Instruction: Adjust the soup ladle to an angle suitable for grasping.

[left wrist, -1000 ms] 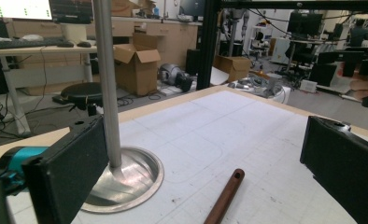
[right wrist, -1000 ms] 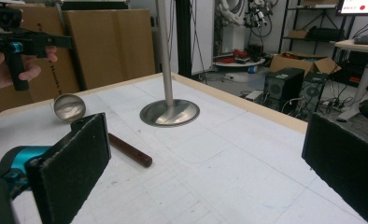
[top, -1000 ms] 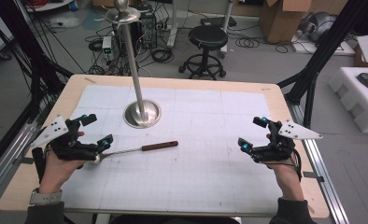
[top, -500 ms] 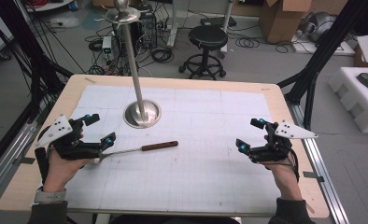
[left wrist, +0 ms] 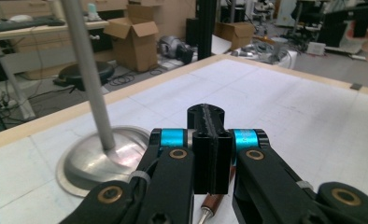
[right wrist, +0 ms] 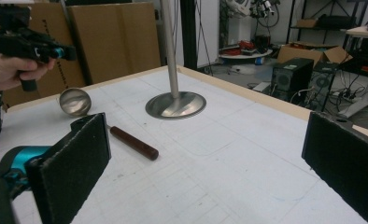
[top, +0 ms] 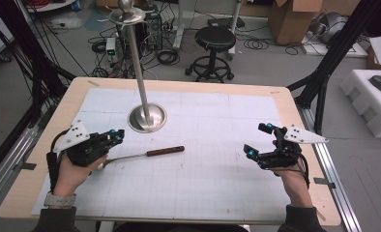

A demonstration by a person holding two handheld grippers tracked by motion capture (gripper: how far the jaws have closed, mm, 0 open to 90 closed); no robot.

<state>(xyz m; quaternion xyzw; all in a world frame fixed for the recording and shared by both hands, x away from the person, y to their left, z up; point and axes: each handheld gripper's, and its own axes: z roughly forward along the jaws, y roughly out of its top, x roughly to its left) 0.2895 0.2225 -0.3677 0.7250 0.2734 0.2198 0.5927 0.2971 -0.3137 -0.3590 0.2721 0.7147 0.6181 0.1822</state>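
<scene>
A metal ladle [top: 130,156] with a brown handle [top: 165,151] lies on the white gridded mat [top: 217,183], its bowl [right wrist: 74,101] at the left end by my left hand. My left gripper [top: 116,137] hovers just above the ladle's shaft with its jaws pressed together and nothing between them; in the left gripper view the shut jaws [left wrist: 205,121] stand over the brown handle [left wrist: 213,205]. At the table's right side my right gripper [top: 256,139] is held wide open, its pads [right wrist: 74,163] far apart and pointing toward the ladle handle [right wrist: 133,142].
A steel stand with a round base [top: 147,118] and a tall pole [top: 136,58] rises at the back left of the mat, just beyond the ladle. The wooden table edge [top: 179,83] borders the mat. A stool [top: 215,41], cables and boxes are on the floor behind.
My left gripper's jaws, apart a second ago, have come together, and the hand has shifted slightly right above the ladle. The right gripper drifted a little left, still open.
</scene>
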